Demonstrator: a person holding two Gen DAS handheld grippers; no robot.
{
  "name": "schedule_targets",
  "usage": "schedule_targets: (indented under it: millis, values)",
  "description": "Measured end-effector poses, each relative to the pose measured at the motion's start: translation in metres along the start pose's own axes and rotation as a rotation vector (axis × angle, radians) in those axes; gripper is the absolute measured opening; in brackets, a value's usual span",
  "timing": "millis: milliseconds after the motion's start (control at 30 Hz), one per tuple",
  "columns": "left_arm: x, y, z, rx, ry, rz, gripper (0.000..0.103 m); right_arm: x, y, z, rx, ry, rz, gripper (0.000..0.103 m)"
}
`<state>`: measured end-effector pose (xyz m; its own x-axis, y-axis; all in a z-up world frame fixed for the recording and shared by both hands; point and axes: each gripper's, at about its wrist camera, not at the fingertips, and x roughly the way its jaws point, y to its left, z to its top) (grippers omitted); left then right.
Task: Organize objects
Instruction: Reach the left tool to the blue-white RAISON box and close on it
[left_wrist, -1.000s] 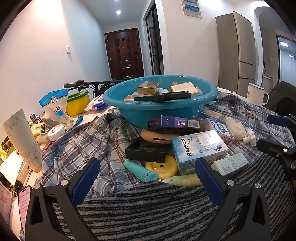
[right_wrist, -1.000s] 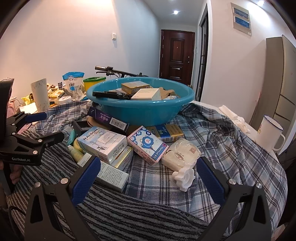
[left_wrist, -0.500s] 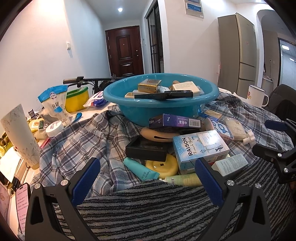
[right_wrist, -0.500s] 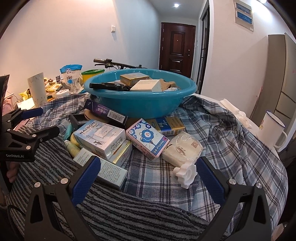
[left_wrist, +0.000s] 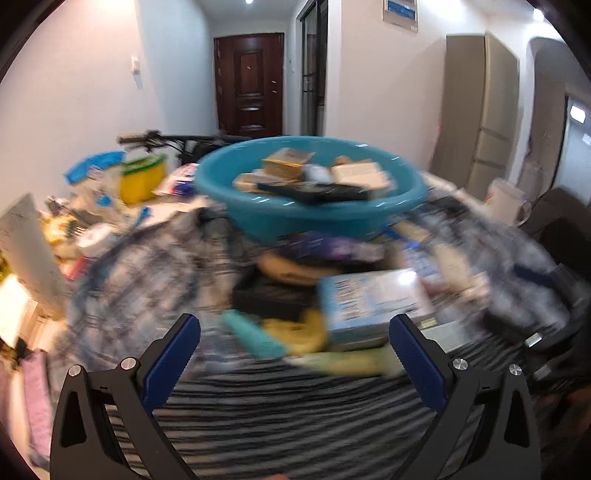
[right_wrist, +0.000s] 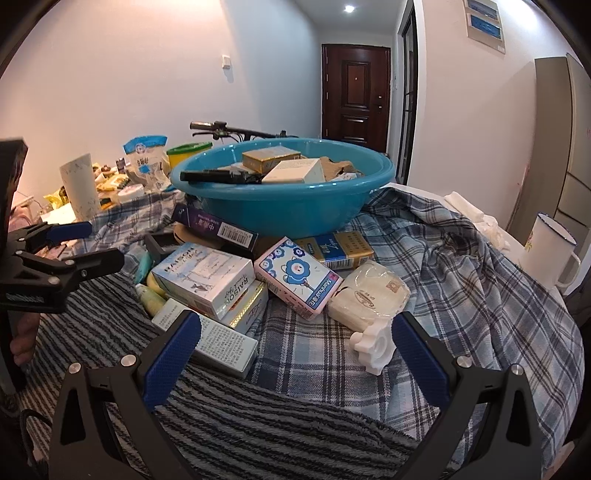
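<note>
A teal basin (right_wrist: 288, 199) holding boxes and a black handle sits on a plaid cloth (right_wrist: 461, 266). In front of it lies a pile: a pale blue RAISON box (right_wrist: 207, 275), a pink box with blue flowers (right_wrist: 299, 277), a gold box (right_wrist: 336, 251), a purple box (right_wrist: 214, 227), wrapped soap (right_wrist: 369, 295) and a white knob (right_wrist: 373, 343). My right gripper (right_wrist: 293, 339) stands open just short of the pile, nothing between its fingers. My left gripper (left_wrist: 293, 339) is open too; its view is blurred, with the basin (left_wrist: 314, 199) and RAISON box (left_wrist: 373, 302) ahead. The left gripper's fingers (right_wrist: 74, 258) show at the right wrist view's left.
A white mug (right_wrist: 550, 254) stands at the right edge. A marbled white cup (right_wrist: 79, 184), snack bags (right_wrist: 144, 155) and a yellow tub (right_wrist: 184, 153) crowd the far left. A striped fleece (right_wrist: 258, 413) covers the near side. Bicycle handlebars (right_wrist: 221, 127) rise behind the basin.
The left wrist view has blurred and swung, the basin's inside now showing more. The right gripper has edged closer to the pile. Both stay open.
</note>
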<state>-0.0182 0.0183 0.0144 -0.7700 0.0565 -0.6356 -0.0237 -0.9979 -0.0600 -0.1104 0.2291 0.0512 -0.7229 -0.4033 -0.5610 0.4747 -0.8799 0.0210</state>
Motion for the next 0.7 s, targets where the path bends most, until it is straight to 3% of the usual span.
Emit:
schedule_targets:
  millis: [100,267,367,500,633,700]
  values:
    - [0.01,-0.021,0.013,-0.033,0.044,-0.059,0.103,-0.01,-0.005,-0.001,0.03,-0.05,0.021,0.103]
    - [0.039,-0.053,0.019,-0.012,0.113,-0.031,0.103,-0.031,-0.027,-0.006,0.16,-0.164,0.017,0.103]
    - [0.054,-0.058,0.017,-0.029,0.152,-0.017,0.103,-0.037,-0.051,-0.011,0.291,-0.213,0.063,0.103]
    - [0.07,-0.059,0.013,-0.052,0.189,-0.008,0.103,-0.031,-0.075,-0.017,0.426,-0.212,0.168,0.103]
    - [0.084,-0.065,0.014,-0.034,0.217,0.034,0.103,-0.03,-0.073,-0.016,0.415,-0.205,0.209,0.103]
    - [0.088,-0.066,0.014,-0.022,0.229,0.055,0.093,-0.031,-0.07,-0.015,0.392,-0.208,0.226,0.103]
